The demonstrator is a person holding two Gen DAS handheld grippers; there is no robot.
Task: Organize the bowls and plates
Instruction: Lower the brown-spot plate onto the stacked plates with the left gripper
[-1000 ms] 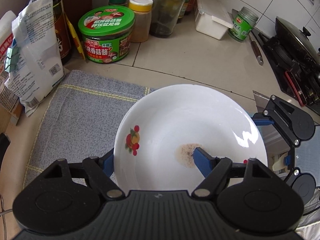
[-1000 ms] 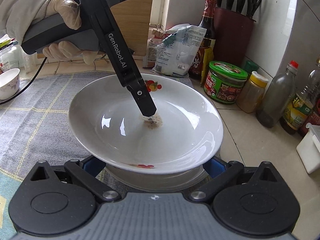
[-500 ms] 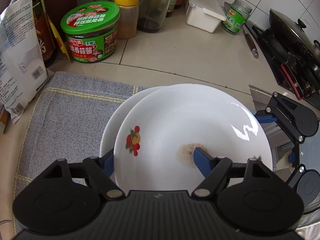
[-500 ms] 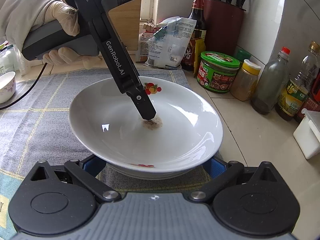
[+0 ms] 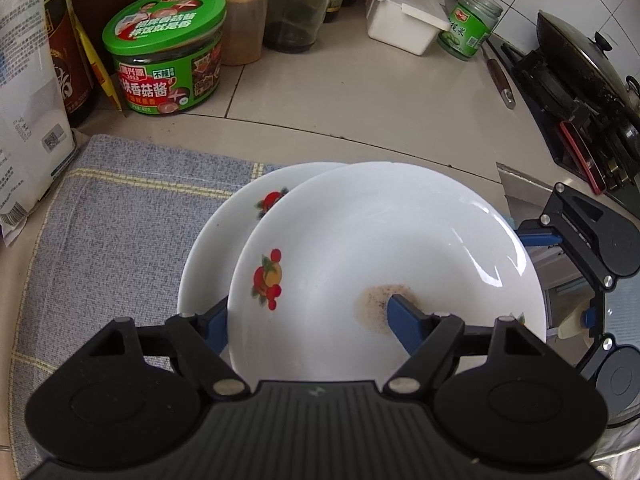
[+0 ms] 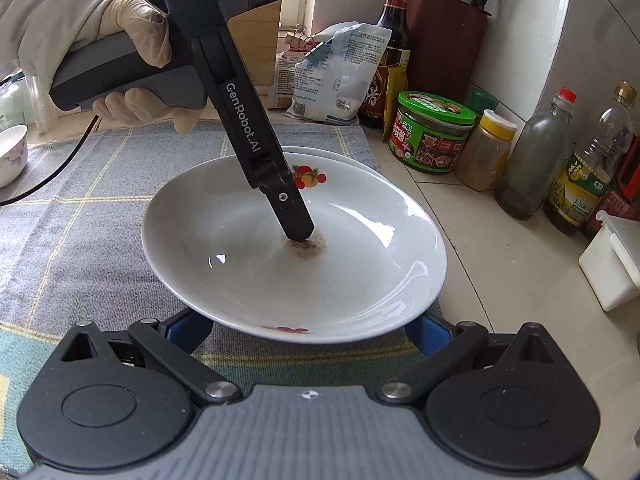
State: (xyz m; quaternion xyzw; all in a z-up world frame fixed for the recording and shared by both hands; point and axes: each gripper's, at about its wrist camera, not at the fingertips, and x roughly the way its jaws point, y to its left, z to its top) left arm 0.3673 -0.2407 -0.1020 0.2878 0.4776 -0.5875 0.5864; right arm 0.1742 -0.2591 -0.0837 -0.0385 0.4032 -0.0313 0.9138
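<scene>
In your left wrist view, your left gripper (image 5: 308, 320) is clamped on the near rim of the top plate (image 5: 384, 248): one blue finger (image 5: 404, 320) lies inside the bowl of the plate, its tip at a brownish speckled stain (image 5: 376, 300), while the other finger (image 5: 214, 322) sits outside and under the rim, mostly hidden by the plate. A second plate (image 5: 224, 236) lies on the grey checked cloth (image 5: 120, 216); only its left crescent shows from under the top plate, and you cannot tell whether the two touch. Your right gripper (image 5: 588, 256) is at the right edge, partly cut off by the frame, its blue tips hidden behind the plate's rim. A second ago the lower plate was fully covered in this view; now its fruit-printed rim shows, and the green-lidded jar (image 5: 168, 60) and the bag (image 5: 24, 92) look nearer.

In your right wrist view, the top plate (image 6: 296, 248) is over the cloth (image 6: 80, 220) near its right edge, beside the tiled counter (image 6: 500, 272). Your right gripper (image 6: 308, 330) has a blue finger (image 6: 430, 334) on each side under the plate's near rim; the tips are hidden there, so you cannot tell whether it is gripping or loose. Your gloved left hand (image 6: 132, 64) holds the left gripper (image 6: 298, 232), whose tip meets the stain (image 6: 308, 246). The lower plate (image 6: 352, 162) shows only as a thin arc behind the top one. A small bowl (image 6: 12, 152) is cut off at the left edge. Compared with a second ago, the lower plate peeks out behind rather than below the near rim.
</scene>
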